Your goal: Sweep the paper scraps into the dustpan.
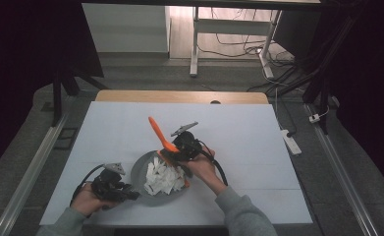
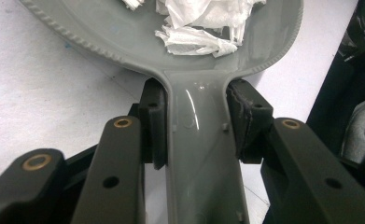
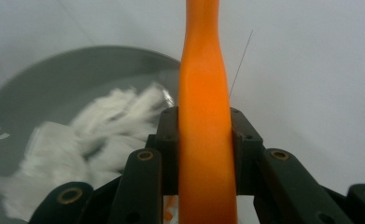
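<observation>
Fingers (image 2: 154, 126) of left gripper (image 2: 196, 126) clamped on grey pan (image 2: 124, 42) handle; right gripper (image 3: 203, 149) pinching orange spatula (image 3: 203, 93) (white scraps (image 2: 194, 32) inside pan)

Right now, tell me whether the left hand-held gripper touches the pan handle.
Touching: the left gripper view shows the left hand-held gripper with both pads pressed against the pan handle.
</observation>
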Tool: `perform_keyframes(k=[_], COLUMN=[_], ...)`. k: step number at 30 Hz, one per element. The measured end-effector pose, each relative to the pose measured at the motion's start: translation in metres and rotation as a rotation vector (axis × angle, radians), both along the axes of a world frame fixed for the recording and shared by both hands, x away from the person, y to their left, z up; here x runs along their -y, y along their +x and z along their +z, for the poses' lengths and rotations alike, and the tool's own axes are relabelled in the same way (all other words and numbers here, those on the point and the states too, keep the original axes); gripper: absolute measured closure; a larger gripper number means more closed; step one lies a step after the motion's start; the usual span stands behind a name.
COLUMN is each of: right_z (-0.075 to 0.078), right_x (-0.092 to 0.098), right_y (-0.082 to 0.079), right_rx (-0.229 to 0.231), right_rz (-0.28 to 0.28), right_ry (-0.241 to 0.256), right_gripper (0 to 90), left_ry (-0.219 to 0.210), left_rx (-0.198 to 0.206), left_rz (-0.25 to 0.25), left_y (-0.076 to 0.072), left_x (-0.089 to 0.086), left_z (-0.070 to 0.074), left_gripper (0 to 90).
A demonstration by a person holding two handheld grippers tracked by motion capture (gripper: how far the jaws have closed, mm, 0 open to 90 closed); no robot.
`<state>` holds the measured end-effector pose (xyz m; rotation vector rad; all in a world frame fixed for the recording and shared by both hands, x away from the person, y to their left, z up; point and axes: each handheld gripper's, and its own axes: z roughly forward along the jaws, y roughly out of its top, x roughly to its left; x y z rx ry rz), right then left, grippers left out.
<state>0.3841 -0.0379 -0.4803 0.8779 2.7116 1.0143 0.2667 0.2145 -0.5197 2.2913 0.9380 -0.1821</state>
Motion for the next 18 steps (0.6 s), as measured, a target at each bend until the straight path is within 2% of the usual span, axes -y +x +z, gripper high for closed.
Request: perform_keyframes(k=[3,5,8,12,18], right_z=[0.003,0.005,0.01,0.02,0.034], right_x=[-0.013,-0.019,-0.026,-0.024,-0.007], right_y=[-0.008,-0.013,-0.02,-0.023,-0.019], right_rx=[0.002,-0.017,0.003,0.029,0.058], right_rz=[0.027,0.057,0.098,0.092,0.058], right_ry=[0.014,0.038,0.038,0.055,0.088], right_gripper=[70.4,70.4,70.4,70.4,70.4], left_ry=[0.0,-0.001,-0.001,-0.002,-0.002], left_rx=[0.0,0.0,0.0,0.002,0.004], left_rz=[0.0,-0.001,0.0,0.001,0.002], left_y=[0.0,0.0,0.0,0.0,0.0], left_x=[0.0,0.0,0.0,0.0,0.0], left_z=[0.0,0.0,-0.001,-0.001,-0.001], left_gripper=[61.1,61.1,61.1,61.1,61.1])
